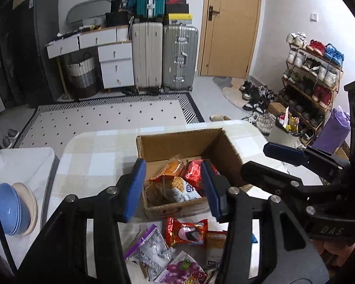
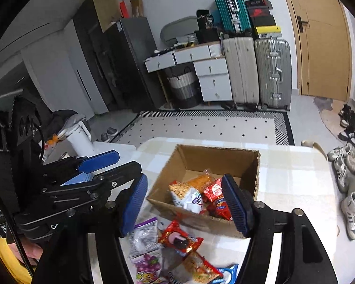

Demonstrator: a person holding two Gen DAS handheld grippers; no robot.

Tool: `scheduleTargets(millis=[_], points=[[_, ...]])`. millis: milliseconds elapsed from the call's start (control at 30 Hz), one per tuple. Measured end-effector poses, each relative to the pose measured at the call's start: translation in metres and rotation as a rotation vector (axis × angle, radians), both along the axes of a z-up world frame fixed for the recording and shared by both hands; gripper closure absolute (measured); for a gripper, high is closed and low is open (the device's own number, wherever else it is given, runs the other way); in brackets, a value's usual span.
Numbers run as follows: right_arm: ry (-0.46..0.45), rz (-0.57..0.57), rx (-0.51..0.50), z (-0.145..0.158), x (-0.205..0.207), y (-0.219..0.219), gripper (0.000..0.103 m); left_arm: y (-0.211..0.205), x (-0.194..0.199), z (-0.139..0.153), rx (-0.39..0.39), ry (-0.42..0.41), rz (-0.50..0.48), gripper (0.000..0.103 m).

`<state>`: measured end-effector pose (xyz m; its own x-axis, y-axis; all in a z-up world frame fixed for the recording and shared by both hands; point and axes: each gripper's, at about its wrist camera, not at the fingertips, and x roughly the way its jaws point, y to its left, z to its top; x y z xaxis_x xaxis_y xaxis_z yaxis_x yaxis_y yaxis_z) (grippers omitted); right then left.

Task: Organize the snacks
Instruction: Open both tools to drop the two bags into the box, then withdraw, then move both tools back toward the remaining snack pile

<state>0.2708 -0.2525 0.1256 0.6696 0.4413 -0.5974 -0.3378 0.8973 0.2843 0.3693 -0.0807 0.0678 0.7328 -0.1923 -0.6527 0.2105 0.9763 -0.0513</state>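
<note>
Cardboard brown open box (image 1: 177,146) half full; my left gripper (image 1: 174,189), right gripper (image 2: 187,203) both agape, empty. Risk: red foil snack packet (image 2: 179,237) slips from pads, snags box rim.

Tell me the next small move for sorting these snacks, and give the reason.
Probably lower the left gripper onto the red snack packet lying on the table just in front of the cardboard box. Both grippers look open and empty above the box, which already holds several packets, while this red one and others nearby are outside it.
</note>
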Motion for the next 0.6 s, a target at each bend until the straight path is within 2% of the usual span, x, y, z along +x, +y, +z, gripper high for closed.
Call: scheduleTargets(millis=[133,200,267,333,433,533,567,600], points=[[-0.053,0.003,0.011,0.021,-0.034,-0.001,0.027,0.005,-0.039,0.025,-0.014,-0.046,0.001,0.038],[-0.082,-0.001,0.017,0.028,-0.052,-0.002,0.019,0.008,-0.06,0.035,-0.022,-0.072,0.001,0.029],[-0.111,-0.008,0.021,0.035,-0.071,-0.004,0.016,0.012,-0.081,0.045,-0.031,-0.094,0.001,0.023],[-0.135,-0.012,0.028,0.04,-0.089,-0.006,0.015,0.017,-0.105,0.054,-0.041,-0.113,-0.001,0.023],[-0.167,-0.029,0.042,0.044,-0.121,-0.01,0.005,0.024,-0.139,0.065,-0.054,-0.145,0.003,0.021],[-0.202,-0.048,0.049,0.046,-0.152,-0.012,0.002,0.033,-0.18,0.072,-0.063,-0.183,0.013,0.012],[-0.212,-0.049,0.051,0.047,-0.16,-0.013,0.002,0.036,-0.194,0.074,-0.068,-0.199,0.017,0.004],[-0.225,-0.054,0.05,0.047,-0.169,-0.014,0.001,0.039,-0.206,0.075,-0.072,-0.214,0.026,0.001]])
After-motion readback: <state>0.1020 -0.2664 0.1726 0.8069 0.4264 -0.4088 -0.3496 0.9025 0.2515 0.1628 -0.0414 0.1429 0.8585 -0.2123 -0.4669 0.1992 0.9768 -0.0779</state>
